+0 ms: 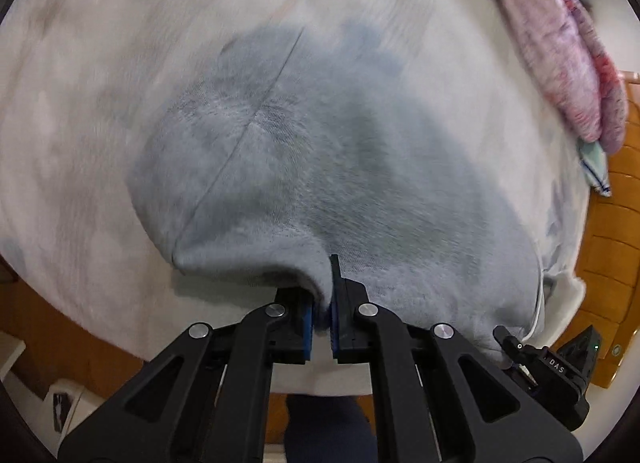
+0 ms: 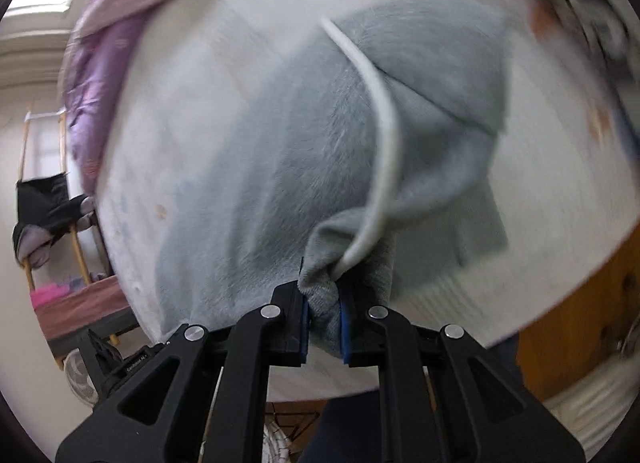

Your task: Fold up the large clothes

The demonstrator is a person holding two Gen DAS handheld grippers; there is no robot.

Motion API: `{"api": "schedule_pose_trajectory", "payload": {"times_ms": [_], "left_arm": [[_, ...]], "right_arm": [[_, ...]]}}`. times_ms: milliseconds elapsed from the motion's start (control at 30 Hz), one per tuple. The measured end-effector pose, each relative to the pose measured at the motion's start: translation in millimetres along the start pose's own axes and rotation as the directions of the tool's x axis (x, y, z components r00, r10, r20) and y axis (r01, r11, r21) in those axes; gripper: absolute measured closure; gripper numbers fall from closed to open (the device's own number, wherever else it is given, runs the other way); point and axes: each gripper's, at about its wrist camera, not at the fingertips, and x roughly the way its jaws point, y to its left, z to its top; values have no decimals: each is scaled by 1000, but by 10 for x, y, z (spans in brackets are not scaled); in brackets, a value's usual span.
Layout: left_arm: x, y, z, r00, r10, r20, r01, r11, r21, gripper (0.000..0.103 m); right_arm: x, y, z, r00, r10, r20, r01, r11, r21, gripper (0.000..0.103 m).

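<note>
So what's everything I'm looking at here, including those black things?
grey garment: one, pale grey-blue, spread on the bed, near edge lifted
drawstring: one, white, trailing over the garment
bed cover: one, whitish, beneath the garment
pink quilt: one, pink-purple, bunched at the bed's far side
wooden floor: orange-brown, beside the bed
left claw: black with blue pads, pinching the garment's edge
right claw: black with blue pads, pinching a bunched corner
</note>
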Motion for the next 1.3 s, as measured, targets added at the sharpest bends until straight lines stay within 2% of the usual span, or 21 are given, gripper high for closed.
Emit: {"api": "schedule_pose_trajectory", "payload": {"times_ms": [133,200,333,400,433,467,500,600,667,700,733,800,900,1000,1067,1100,1200,1233,1300], "left_arm": [[419,351,-263,998,-3,-59,-2,997,-79,97],[554,436,-335,998,4,-64,-9,997,-80,92],[687,520,-291,996,-9,-83,2,996,-89,82],[648,514,-284,995,5,-99,-12,997,-73,71],[584,527,-307,994,29,-101,-35,997,-63,51],[499,559,-342,994,35,-99,-41,997,-64,44],[412,589,-372,995,35,-94,-41,997,-68,44],[91,640,-422,996,68,-49,-71,996,-56,44],[-109,612,-402,998,70,9,-69,997,-20,44],[-181,559,-365,997,67,40,-67,998,5,44],[-223,491,-326,996,61,66,-63,998,26,44],[-264,306,-199,992,40,124,-49,996,77,44],[-138,42,29,990,26,137,-40,994,104,44],[108,-45,345,989,86,123,-99,990,101,43],[305,-77,577,989,109,104,-118,989,88,39],[392,-90,635,990,107,94,-115,990,79,38],[581,-12,811,995,73,70,-76,997,31,36],[603,-6,855,995,70,64,-70,998,5,35],[610,-28,890,994,87,60,-86,996,-14,34]], "right_arm": [[363,-326,-72,998,-63,-29,64,997,46,92],[500,-400,-55,996,-82,-39,83,996,42,92],[621,-422,90,997,-55,-61,58,996,62,89],[547,-383,106,997,-40,-73,44,998,48,88],[466,-360,107,996,-52,-75,55,998,37,84],[390,-345,109,995,-71,-74,73,997,25,80],[274,-318,113,992,-107,-71,107,994,2,73],[-75,-167,151,984,-173,-48,167,980,-105,72],[-302,73,205,978,-206,17,205,954,-220,72],[-387,208,248,977,-208,54,214,936,-281,75],[-441,354,312,976,-199,85,216,918,-333,82],[-443,592,471,982,-154,113,187,899,-395,90],[-280,852,773,978,-136,159,195,867,-458,96],[25,859,963,967,-175,186,245,841,-482,97],[289,649,1067,957,-237,166,288,834,-470,100],[404,530,1181,957,-255,138,290,844,-452,103],[579,217,1468,987,-159,37,162,921,-354,103],[591,192,1528,990,-143,18,140,928,-346,103],[618,237,1551,987,-162,11,153,903,-402,103]]}}
